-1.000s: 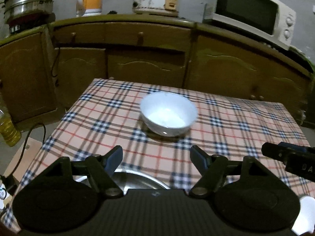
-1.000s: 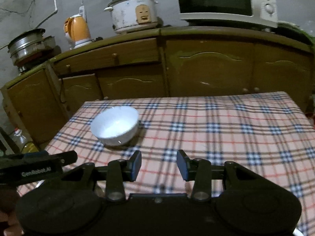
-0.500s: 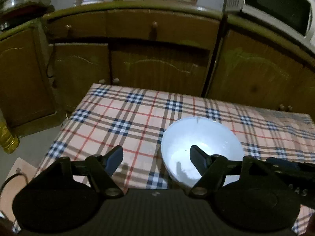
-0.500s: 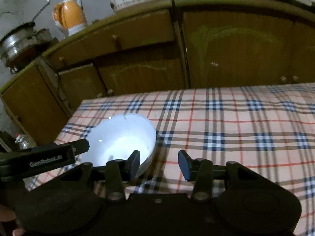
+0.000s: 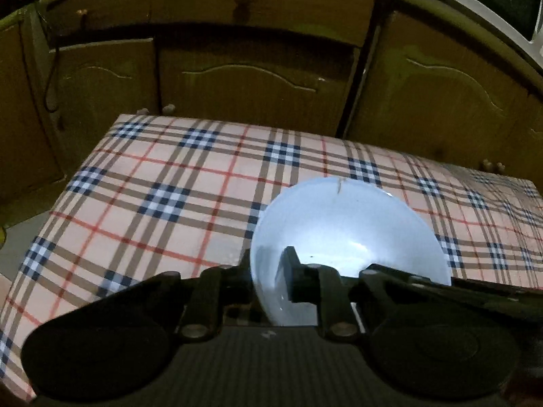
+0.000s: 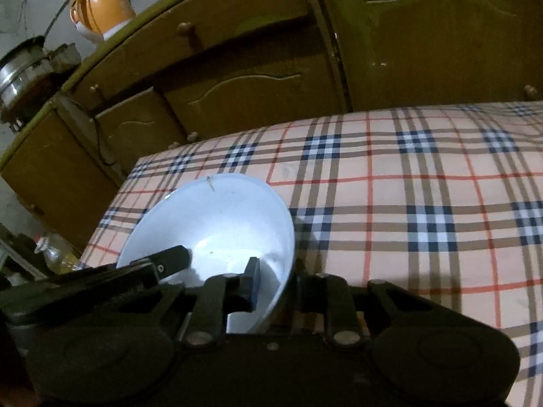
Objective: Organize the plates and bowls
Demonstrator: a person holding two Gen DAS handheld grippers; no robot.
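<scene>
Table [image 5: 163, 186] w/ plaid cloth is sitting in front of dark wooden cabinets [image 5: 244, 78]; orange kettle [image 6: 101, 8] & steel pot [image 6: 20, 68] are sitting up on the counter. White bowl [image 5: 342, 227] is resting on the cloth near the table's left end. Left gripper [image 5: 268, 271] is clamping the bowl's left rim, right gripper [image 6: 276, 279] its right rim. Jaws have just been closing; half a sec ago both were still apart around the rims, further back.

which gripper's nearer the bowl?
Neither: both grip it. Left gripper pinches the white bowl's left rim, right gripper its right rim; both jaws have just closed.
</scene>
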